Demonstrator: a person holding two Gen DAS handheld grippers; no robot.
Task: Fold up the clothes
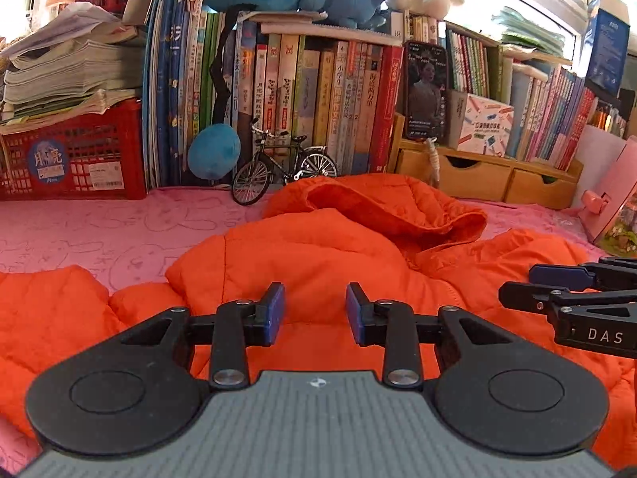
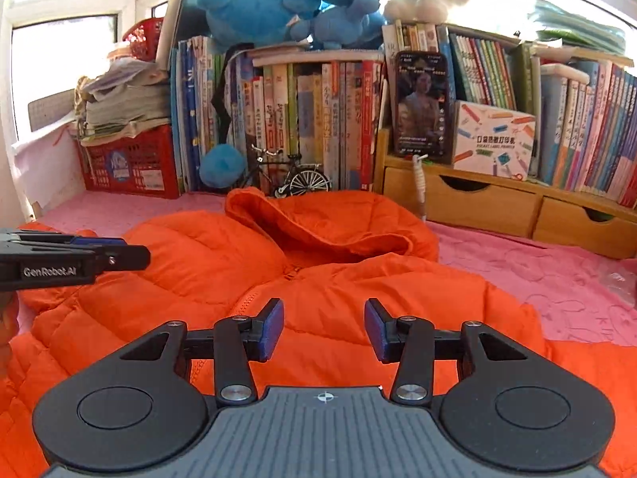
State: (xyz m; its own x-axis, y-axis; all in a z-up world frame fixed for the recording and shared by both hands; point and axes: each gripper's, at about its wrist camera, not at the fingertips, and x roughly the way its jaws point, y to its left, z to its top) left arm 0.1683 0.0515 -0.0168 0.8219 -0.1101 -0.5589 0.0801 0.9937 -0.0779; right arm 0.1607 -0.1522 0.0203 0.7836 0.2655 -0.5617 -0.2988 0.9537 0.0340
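An orange quilted hooded jacket lies spread on the pink cloth, its hood bunched toward the bookshelf. My left gripper hovers open over the jacket's body, nothing between its blue pads. From the right wrist the same jacket shows its zipper line down the middle. Above the jacket's right half my right gripper is open and holds nothing. Each gripper appears at the edge of the other's view: the right one and the left one.
A pink patterned cloth covers the surface. Behind stand rows of books, a red crate, a model bicycle, a phone, wooden drawers and plush toys on top.
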